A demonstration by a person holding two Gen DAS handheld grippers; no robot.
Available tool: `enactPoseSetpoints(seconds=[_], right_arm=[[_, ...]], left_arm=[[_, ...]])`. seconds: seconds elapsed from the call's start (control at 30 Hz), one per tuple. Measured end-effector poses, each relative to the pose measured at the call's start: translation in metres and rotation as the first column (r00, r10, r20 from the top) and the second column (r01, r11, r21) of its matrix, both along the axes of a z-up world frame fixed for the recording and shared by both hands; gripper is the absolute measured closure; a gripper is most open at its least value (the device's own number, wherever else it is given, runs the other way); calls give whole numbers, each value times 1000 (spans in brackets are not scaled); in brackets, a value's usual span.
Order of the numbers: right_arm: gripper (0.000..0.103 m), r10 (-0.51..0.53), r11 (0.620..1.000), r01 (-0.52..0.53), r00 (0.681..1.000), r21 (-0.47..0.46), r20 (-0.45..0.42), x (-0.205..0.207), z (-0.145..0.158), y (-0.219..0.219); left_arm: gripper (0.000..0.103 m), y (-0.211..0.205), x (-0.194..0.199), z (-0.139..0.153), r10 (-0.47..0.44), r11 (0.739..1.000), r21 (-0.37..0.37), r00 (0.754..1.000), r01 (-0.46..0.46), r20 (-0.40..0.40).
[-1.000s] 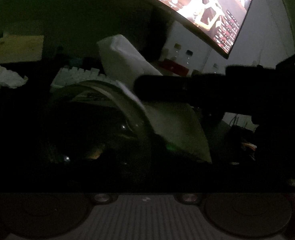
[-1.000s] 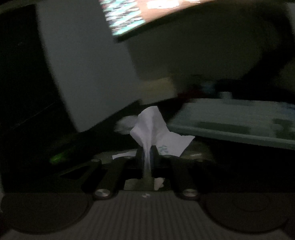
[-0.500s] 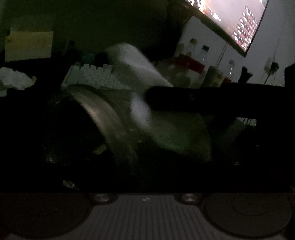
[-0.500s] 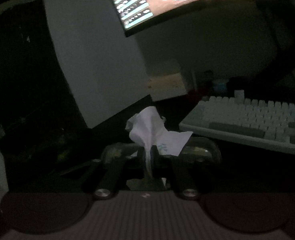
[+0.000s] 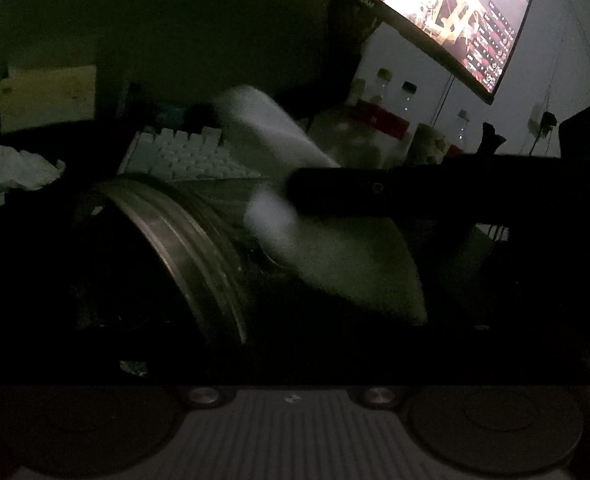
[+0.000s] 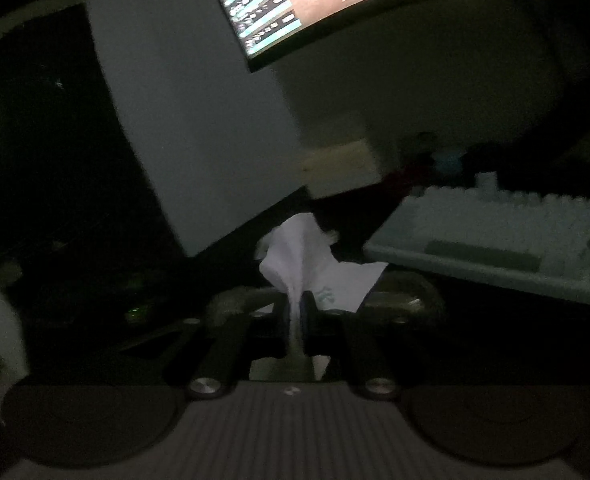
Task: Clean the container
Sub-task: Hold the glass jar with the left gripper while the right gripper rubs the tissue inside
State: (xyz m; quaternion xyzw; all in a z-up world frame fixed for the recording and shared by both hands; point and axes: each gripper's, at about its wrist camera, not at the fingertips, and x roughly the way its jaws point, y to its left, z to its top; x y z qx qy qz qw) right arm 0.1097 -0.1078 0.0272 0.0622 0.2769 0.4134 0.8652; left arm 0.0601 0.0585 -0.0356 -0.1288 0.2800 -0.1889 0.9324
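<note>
The scene is very dark. In the left wrist view a clear round container lies tilted close in front of me, its rim turned to the right; my left gripper's fingers are lost in the dark around it. My right gripper is shut on a white tissue. In the left wrist view it reaches in from the right as a dark bar and presses the tissue against the container's open side. The container's rim shows just behind the tissue in the right wrist view.
A white keyboard lies behind the container, also in the right wrist view. A crumpled tissue lies at the left. Bottles stand under a lit curved monitor. A cardboard box sits at the back left.
The container has tilted, its rim turning further to the right. The right gripper with the tissue has shifted against it; both views have swung a little.
</note>
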Motion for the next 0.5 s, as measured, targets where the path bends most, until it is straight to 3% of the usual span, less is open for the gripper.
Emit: enactPoseSetpoints(seconds=[0.17,0.4,0.5], right_arm=[[95,-204,978,202,978,-49,-41,25,-1,-16],[94,55,998,-55,998,-10,26,-7,3,6],[96,5,1000,-5,1000,5,1,1,-1,0]], left_arm=[[27,2,-2,-1,1,1000,-11,1000,-1,6],[27,1,-2,-1,2,1000,2,1000,-2,13],[27,2,-2,-1,1,1000,-2,1000,-1,14]])
